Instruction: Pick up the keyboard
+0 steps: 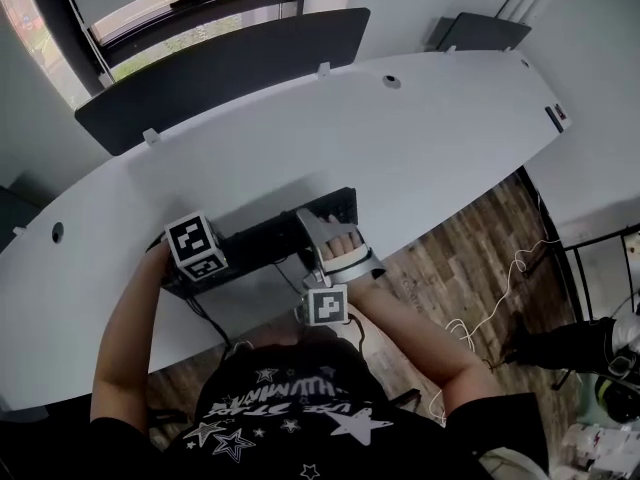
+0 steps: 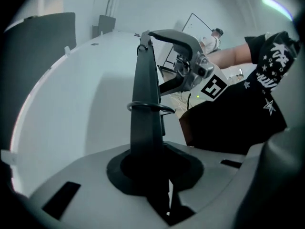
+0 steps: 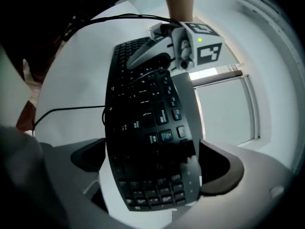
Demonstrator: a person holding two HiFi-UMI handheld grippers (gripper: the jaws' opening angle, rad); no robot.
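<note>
1. Position. The keyboard (image 1: 262,240) sits at the near edge of the white desk (image 1: 400,138), slanted to that edge, directly before the person. One gripper is at each end. Whether it has left the surface cannot be told.
2. Left gripper (image 2: 151,168). The jaws stand narrow, clamped on the thin left end, which its own view shows edge-on.
3. Right gripper (image 3: 152,175). The jaws stand wide, spanning the right end from front to back with the keys facing the camera. The dark pads (image 3: 228,173) appear to bear on both long edges.
4. Step in hand (judged): a two-ended lift. Both ends are best raised together at an equal rate, with the board kept level and the spacing between the grippers fixed. A twist would likely lever the thin end out of the narrow grip.
5. Cable (image 3: 57,110). A thin black lead trails over the desk and one loop lies round the board. Leave it slack, since it could snag at the desk edge.
6. Materials.
   - The keyboard is matt black hard plastic with a gently curved outline and low keys with pale legends. It is probably rigid and light, and its smooth edges offer little bite.
   - The desk is smooth and white with a curved rim.
   - The pads look soft and rubbery.
</note>
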